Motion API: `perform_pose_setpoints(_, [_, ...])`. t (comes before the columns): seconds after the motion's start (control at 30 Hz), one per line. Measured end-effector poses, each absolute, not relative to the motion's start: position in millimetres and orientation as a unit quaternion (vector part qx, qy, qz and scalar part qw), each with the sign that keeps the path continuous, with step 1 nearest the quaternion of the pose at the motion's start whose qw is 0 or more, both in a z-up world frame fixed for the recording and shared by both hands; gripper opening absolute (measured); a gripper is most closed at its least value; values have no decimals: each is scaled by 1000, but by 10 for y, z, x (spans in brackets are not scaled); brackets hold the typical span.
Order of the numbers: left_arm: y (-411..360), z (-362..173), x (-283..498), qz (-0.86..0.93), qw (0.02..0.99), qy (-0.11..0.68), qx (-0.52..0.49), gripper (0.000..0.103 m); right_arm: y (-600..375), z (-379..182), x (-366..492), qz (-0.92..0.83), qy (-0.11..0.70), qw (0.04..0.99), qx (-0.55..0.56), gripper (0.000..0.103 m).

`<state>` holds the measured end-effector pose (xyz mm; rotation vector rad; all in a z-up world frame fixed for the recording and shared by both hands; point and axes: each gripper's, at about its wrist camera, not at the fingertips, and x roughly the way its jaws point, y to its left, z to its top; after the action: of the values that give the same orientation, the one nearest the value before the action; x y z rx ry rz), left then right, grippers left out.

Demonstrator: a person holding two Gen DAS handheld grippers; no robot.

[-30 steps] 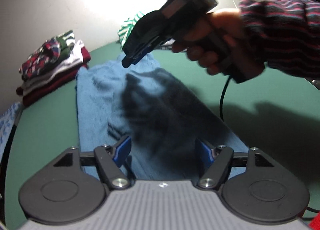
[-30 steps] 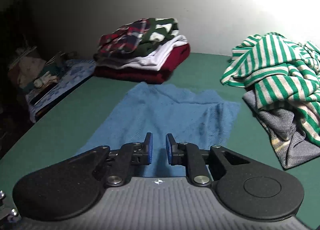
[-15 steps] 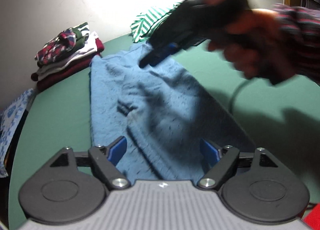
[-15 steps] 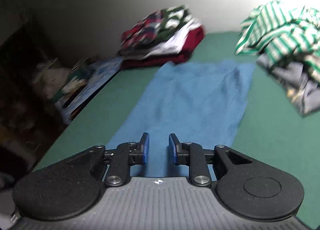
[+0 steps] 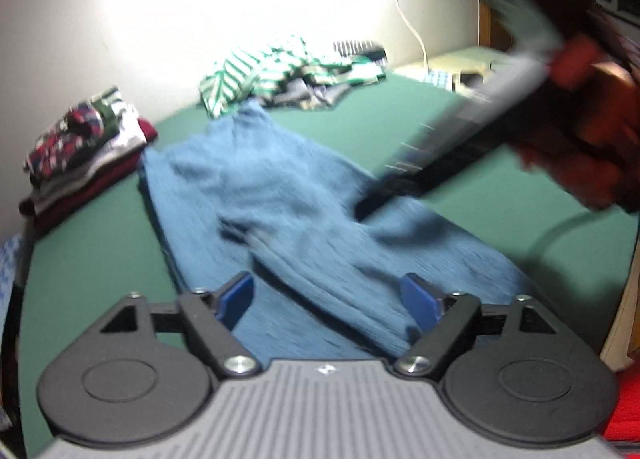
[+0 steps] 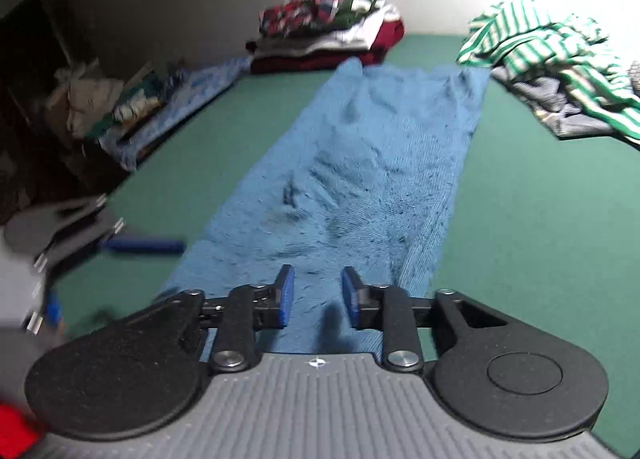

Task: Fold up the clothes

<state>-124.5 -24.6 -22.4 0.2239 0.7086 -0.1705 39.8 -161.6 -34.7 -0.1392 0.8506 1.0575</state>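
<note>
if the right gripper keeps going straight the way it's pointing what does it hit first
Most likely the blue garment spread on the green table. The right gripper angles down over its near end, nothing between the jaws. Depth is unclear.

In the left wrist view the right tongs (image 5: pixel 362 213) and the hand (image 5: pixel 592 147) holding them are smeared by motion, so how their jaws stand cannot be told there. The blue garment's (image 5: pixel 304 227) near end is hidden behind the camera body. In the right wrist view the left tongs (image 6: pixel 120 247) are blurred and cut off by the picture's left edge.
</note>
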Motion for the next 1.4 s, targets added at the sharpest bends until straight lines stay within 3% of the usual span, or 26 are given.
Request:
perform_pose_setpoints(0.07, [-21, -145, -1077, -87, 930, 343, 99, 37, -1685, -311, 238, 473, 386, 789, -65, 20])
perform_pose_setpoints(0.13, [152, -91, -870, -86, 935, 333, 90, 31, -1726, -305, 64, 470, 380, 794, -67, 20])
perform_pose_setpoints(0.27, [232, -134, -459, -94, 935, 332, 84, 31, -1645, -307, -363, 477, 370, 791, -99, 24])
perform_pose_setpoints(0.37, [178, -271, -181, -113, 927, 351, 73, 36, -1556, -357, -577, 480, 376, 784, -119, 36])
perform_pose_setpoints(0.47, [205, -445, -87, -104, 921, 367, 72, 36, -1451, -482, -769, 462, 374, 786, -173, 37])
perform_pose_setpoints(0.57, [230, -559, -31, -100, 918, 377, 71, 36, -1418, -563, -923, 449, 359, 790, -214, 17])
perform_pose_setpoints(0.63, [224, -557, -34, -103, 918, 375, 74, 37, -1484, -550, -940, 449, 366, 789, -206, 9])
perform_pose_setpoints(0.87, [211, -602, -10, -106, 920, 370, 78, 39, -1535, -591, -1033, 449, 376, 783, -209, 8])
perform_pose_setpoints(1.03, [182, -568, -45, -104, 919, 367, 97, 39, -1636, -479, -1035, 453, 392, 782, -172, 14])
perform_pose_setpoints(1.13, [283, -401, -217, -91, 928, 355, 68, 46, -1856, -305, -1029, 419, 390, 811, -120, 19])
perform_pose_setpoints(1.23, [384, -266, -518, -80, 935, 342, 49, 63, -2033, -263, -1026, 368, 399, 833, -106, 29])
perform_pose_setpoints(1.4, [435, -282, -1056, -59, 928, 368, 28, 64, -2196, -363, -927, 314, 437, 842, -47, 33])
